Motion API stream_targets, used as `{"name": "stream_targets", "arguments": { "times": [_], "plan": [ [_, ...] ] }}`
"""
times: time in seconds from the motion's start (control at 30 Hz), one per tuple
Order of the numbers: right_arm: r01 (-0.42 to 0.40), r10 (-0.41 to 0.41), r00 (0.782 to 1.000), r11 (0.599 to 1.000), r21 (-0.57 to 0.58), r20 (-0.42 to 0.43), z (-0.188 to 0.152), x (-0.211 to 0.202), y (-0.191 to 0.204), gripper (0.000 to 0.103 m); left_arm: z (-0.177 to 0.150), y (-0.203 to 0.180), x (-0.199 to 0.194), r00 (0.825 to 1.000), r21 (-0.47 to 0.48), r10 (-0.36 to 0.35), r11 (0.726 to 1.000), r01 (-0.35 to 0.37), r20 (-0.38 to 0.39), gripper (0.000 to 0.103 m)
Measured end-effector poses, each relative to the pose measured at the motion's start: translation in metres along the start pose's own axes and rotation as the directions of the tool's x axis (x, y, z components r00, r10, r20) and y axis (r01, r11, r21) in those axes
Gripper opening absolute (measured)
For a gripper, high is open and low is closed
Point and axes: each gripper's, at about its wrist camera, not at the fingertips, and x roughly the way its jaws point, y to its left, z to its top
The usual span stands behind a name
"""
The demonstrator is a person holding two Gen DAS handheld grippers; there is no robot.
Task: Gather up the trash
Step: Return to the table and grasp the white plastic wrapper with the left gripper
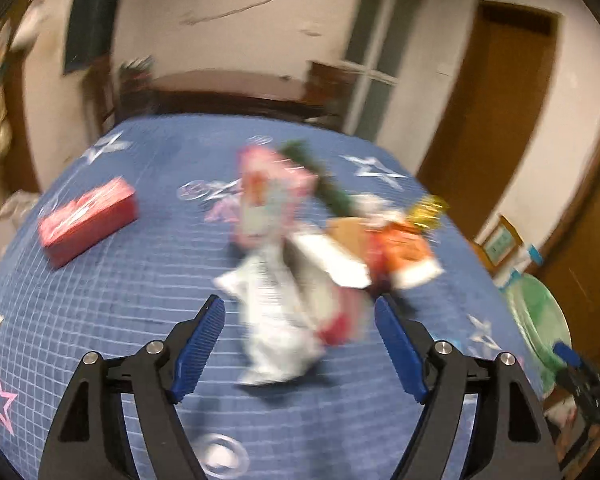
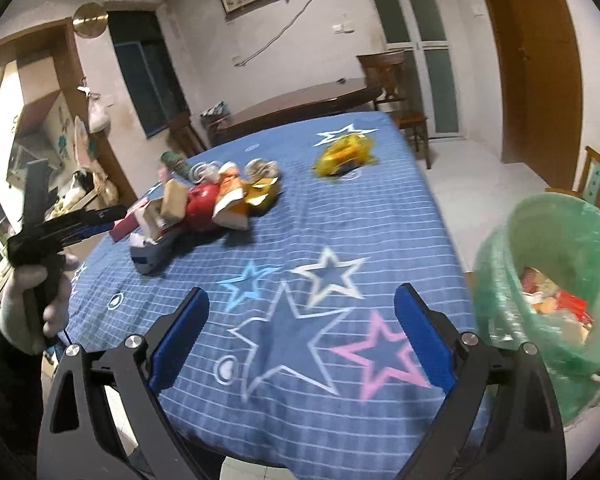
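A heap of trash lies on the blue star-patterned tablecloth (image 1: 112, 300): a white crumpled wrapper (image 1: 276, 320), a pink packet (image 1: 268, 196), an orange packet (image 1: 400, 248) and a green tube (image 1: 320, 180). My left gripper (image 1: 300, 344) is open, its jaws on either side of the white wrapper, just above it. The heap also shows in the right wrist view (image 2: 204, 204), with a yellow bag (image 2: 344, 154) farther back. My right gripper (image 2: 300, 336) is open and empty over the cloth's near edge, beside the green-lined trash bin (image 2: 548, 292).
A red box (image 1: 88, 220) lies at the left of the table. The bin holds several wrappers (image 2: 556, 304). A dark wooden table (image 2: 300, 100) and chairs stand behind. A door (image 1: 488, 120) is at the right.
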Motion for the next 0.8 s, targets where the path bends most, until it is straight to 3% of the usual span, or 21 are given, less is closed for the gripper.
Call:
{"name": "stream_targets", "arguments": {
  "times": [0.07, 0.23, 0.43, 0.5, 0.57, 0.63, 0.8],
  "plan": [
    [-0.016, 0.016, 1.0, 1.0, -0.006, -0.013, 0.003, 0.006, 0.008, 0.09, 0.003, 0.022, 0.017, 0.999, -0.04, 0.01, 0.999, -0.012, -0.048, 0.078],
    [-0.046, 0.046, 0.999, 0.999, -0.007, -0.023, 0.008, 0.016, 0.021, 0.09, 0.007, 0.041, 0.056, 0.99, -0.094, -0.051, 0.995, 0.038, -0.133, 0.078],
    [-0.068, 0.068, 0.997, 0.998, 0.005, -0.038, 0.01, 0.027, 0.033, 0.09, 0.007, 0.034, 0.085, 0.981, -0.099, -0.074, 0.993, 0.057, -0.18, 0.079],
    [-0.075, 0.075, 0.996, 0.997, 0.002, -0.046, 0.01, 0.03, 0.036, 0.09, 0.008, 0.03, 0.091, 0.98, -0.097, -0.088, 0.993, 0.072, -0.179, 0.072],
    [-0.086, 0.085, 0.995, 0.996, -0.003, -0.048, 0.011, 0.032, 0.043, 0.09, 0.003, 0.022, 0.096, 0.976, -0.091, -0.12, 0.99, 0.104, -0.183, 0.052],
    [-0.093, 0.092, 0.995, 0.996, -0.011, -0.045, 0.014, 0.034, 0.05, 0.09, -0.001, 0.016, 0.09, 0.98, -0.059, -0.102, 0.994, 0.093, -0.173, 0.045],
    [-0.125, 0.122, 0.991, 0.991, -0.049, -0.056, 0.021, 0.043, 0.07, 0.088, -0.011, 0.023, 0.061, 0.987, 0.034, -0.016, 0.999, 0.022, -0.159, 0.042]
  ]
}}
